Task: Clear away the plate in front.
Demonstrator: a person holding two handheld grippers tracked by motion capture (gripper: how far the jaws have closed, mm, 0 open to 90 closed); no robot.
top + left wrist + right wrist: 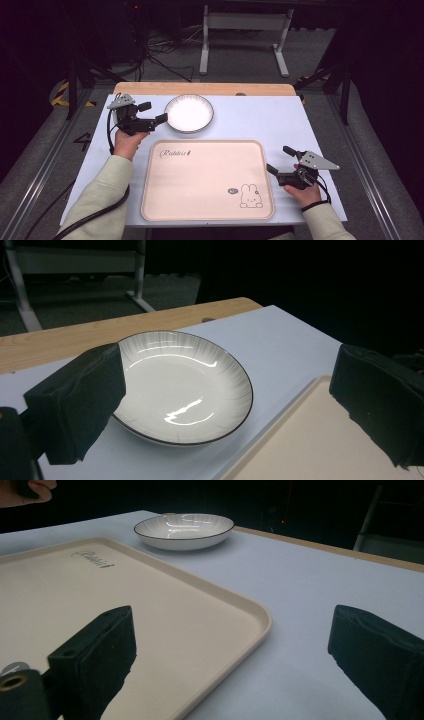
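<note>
at four o'clock on the table (280,120), the right gripper (281,159) is hovering wide open, gripping nothing, its jaws straddling the right rim of the beige tray (200,175). farther off, at eleven o'clock, the left gripper (153,112) is gaping empty just beside the white plate (189,113).

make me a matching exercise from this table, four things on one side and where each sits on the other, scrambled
Things:
1. plate
2. tray
3. left claw
4. right claw

Places:
A. open beside the tray's right edge
B. near middle of the table, rabbit print in one corner
C. far side of the table, beyond the tray
D. open at the plate's left rim

Pairs: 1-C, 2-B, 3-D, 4-A
</note>
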